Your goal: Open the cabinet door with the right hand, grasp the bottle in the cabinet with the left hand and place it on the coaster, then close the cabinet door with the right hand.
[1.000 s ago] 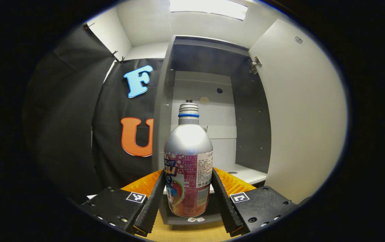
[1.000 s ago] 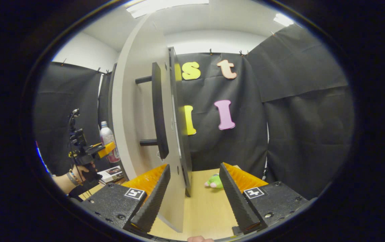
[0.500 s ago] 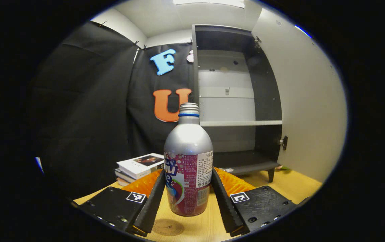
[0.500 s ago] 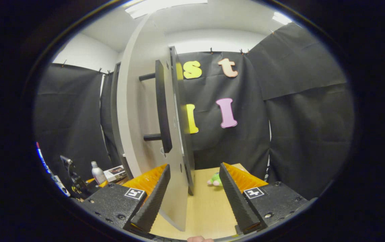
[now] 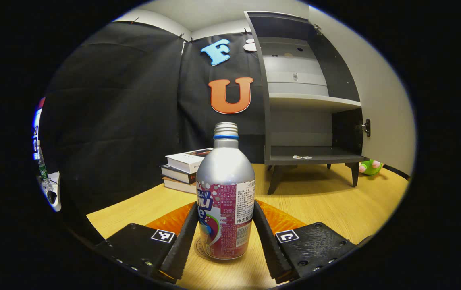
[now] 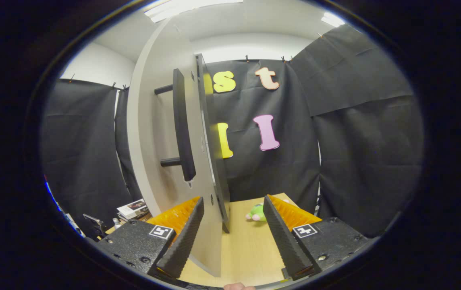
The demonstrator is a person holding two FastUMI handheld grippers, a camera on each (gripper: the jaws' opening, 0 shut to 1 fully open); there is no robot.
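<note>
Left gripper (image 5: 224, 235) fingers (image 5: 182, 237) press both sides of bottle (image 5: 225, 193), holding it upright; bottle base on round coaster (image 5: 201, 246) on bench (image 5: 327, 203). Right gripper (image 6: 230, 235) fingers (image 6: 283, 237) wide apart, lower edge of open cabinet door (image 6: 162, 121) between them; contact cannot tell. Wooden bench, black cloth walls, white ceiling. Cabinet (image 5: 307, 92) stands open on legs; lower shelf holds small pale scrap (image 5: 302, 157). Stacked books (image 5: 184, 169) left of cabinet, green plush toy (image 5: 369, 166) behind it.
</note>
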